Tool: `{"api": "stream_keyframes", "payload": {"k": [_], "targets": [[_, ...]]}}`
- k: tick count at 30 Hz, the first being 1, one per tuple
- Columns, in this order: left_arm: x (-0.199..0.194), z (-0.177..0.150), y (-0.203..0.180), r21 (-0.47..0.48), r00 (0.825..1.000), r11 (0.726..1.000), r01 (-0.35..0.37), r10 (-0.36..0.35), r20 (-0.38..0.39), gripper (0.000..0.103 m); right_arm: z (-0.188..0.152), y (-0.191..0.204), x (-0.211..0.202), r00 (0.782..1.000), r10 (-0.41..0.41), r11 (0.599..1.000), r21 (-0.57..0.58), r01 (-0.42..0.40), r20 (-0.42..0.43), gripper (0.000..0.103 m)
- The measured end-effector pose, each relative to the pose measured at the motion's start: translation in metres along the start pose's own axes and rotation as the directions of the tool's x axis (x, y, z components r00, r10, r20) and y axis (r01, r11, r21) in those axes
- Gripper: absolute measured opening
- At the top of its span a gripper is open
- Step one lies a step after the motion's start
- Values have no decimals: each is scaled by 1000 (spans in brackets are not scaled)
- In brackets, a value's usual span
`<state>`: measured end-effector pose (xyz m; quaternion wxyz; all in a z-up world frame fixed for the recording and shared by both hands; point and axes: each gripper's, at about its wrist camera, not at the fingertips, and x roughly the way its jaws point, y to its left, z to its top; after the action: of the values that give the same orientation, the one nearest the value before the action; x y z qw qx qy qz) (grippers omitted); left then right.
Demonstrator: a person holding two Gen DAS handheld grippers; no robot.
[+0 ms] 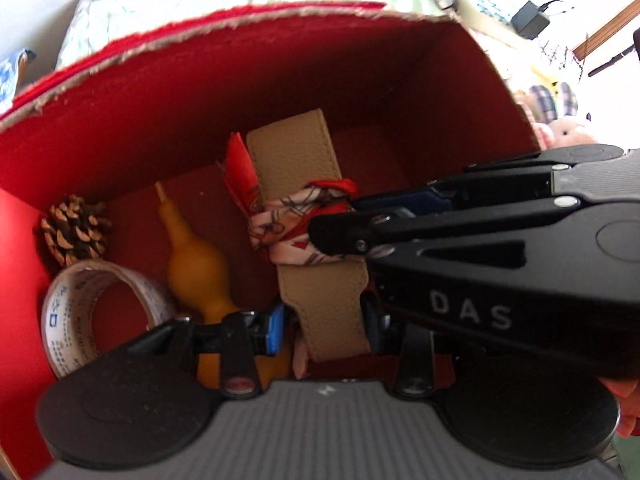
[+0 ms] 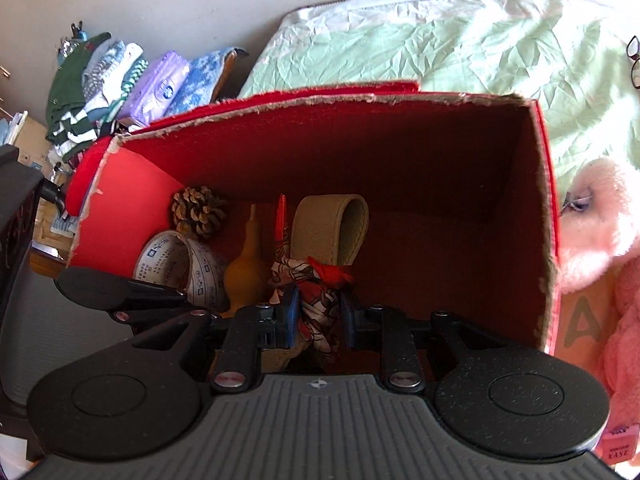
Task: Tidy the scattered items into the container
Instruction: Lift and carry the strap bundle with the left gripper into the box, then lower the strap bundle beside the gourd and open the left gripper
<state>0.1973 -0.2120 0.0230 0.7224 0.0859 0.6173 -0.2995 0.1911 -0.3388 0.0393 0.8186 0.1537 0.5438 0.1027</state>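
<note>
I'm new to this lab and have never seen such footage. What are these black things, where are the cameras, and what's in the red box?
No robot: a person holds two handheld grippers, each with a fisheye camera looking along its fingers. The left gripper straddles a tan leather strap. The right gripper brackets the red patterned scarf tied around that strap; neither visibly clamps. All lie inside a red box, with a pine cone, a tape roll and a yellow gourd.

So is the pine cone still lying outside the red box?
No, the pine cone sits inside the red box, in its corner beside the tape roll.
</note>
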Motion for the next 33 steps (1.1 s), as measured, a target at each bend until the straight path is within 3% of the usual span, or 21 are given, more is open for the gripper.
{"api": "stream_keyframes", "payload": {"k": [3,8,13,18,20,24,30,33], "targets": [[4,2,5,-19,1000,1000,6,-6,-26,41,5,2,8,999,-16,1000,-3,16,-32,24],[8,3,5,14,997,998,-57,58,-55,42,10,2,20,997,-19,1000,-2,19,-71,24],[8,0,7,61,994,993,-98,100,-35,44,11,6,26,996,-9,1000,-19,7,-88,19],[5,-3,22,30,998,998,-51,52,-22,42,8,14,27,994,40,998,-46,-45,-100,17],[4,-5,24,24,999,999,-43,43,-12,42,8,14,28,994,25,999,-40,-30,-103,17],[0,-8,24,25,999,999,-46,46,18,42,6,3,27,994,54,998,28,-51,-100,19],[-1,-10,28,5,999,999,-32,32,23,43,6,4,24,995,77,995,63,-73,-69,22],[-2,-15,30,1,999,999,-33,33,28,43,4,-5,16,991,136,988,80,-134,-14,27]]}}
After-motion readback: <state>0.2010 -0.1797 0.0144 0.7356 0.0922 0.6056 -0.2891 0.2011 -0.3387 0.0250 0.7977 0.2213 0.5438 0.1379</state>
